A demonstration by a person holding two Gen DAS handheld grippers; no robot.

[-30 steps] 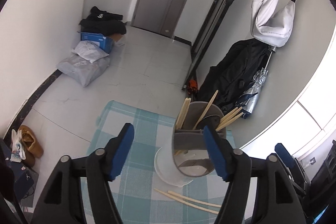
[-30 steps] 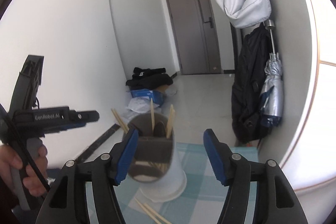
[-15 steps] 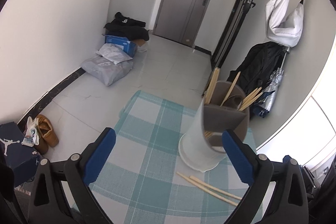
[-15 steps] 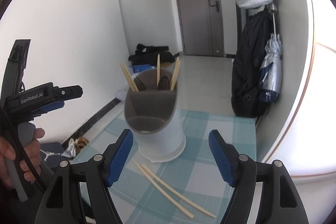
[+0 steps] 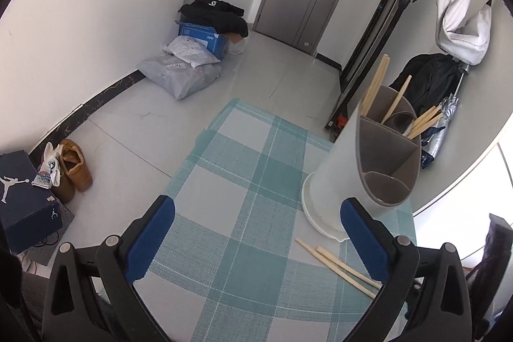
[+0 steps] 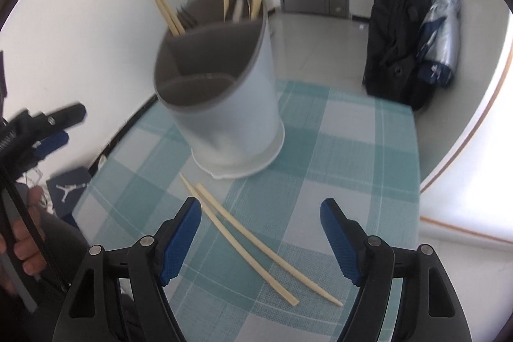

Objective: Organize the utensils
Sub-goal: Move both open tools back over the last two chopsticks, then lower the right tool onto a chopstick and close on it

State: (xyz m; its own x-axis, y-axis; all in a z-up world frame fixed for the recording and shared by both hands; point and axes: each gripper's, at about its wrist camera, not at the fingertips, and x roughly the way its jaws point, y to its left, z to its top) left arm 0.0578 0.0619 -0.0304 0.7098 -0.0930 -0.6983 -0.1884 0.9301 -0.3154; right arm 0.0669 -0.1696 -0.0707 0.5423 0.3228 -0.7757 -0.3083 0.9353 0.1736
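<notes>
Right up front, the right gripper is hanging wide open over the checked cloth, gripping nothing, its jaws having just been spreading. Between those jaws, two loose chopsticks are lying flat, side by side, just short of the holder. They're looking light, thin, stiff and probably slippery, so pinching across both near the middle seems safest. Further off, the left gripper is also gaping wide, empty, with the holder standing past its right finger, already carrying more chopsticks.
</notes>
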